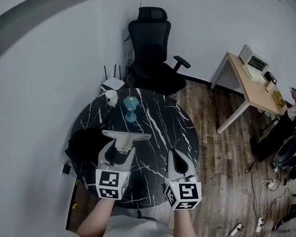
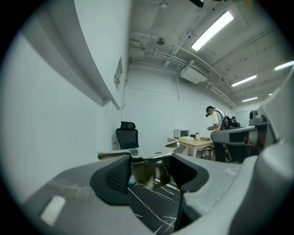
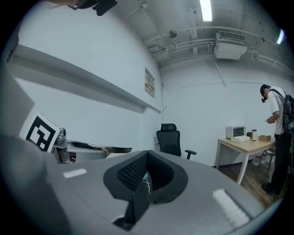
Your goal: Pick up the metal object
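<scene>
While the left claw (image 1: 119, 151) is closed on the lower part of the metal object (image 1: 126, 136), with its jaws standing rather wide around it, the lift is best made slowly and straight up. In this way the long flat bar on top does not tip or turn between the pads. In the left gripper view the object sits between both pads, and the black marble worktop (image 1: 158, 121) shows under it, so I judge it is already a little raised, over the near part of the worktop. The right claw (image 1: 176, 162) is closed on nothing, just beside the left one. At the far edge stand a white cup (image 1: 111, 97) and a blue glass (image 1: 130, 108), near each other. I cannot tell what is inside them.
</scene>
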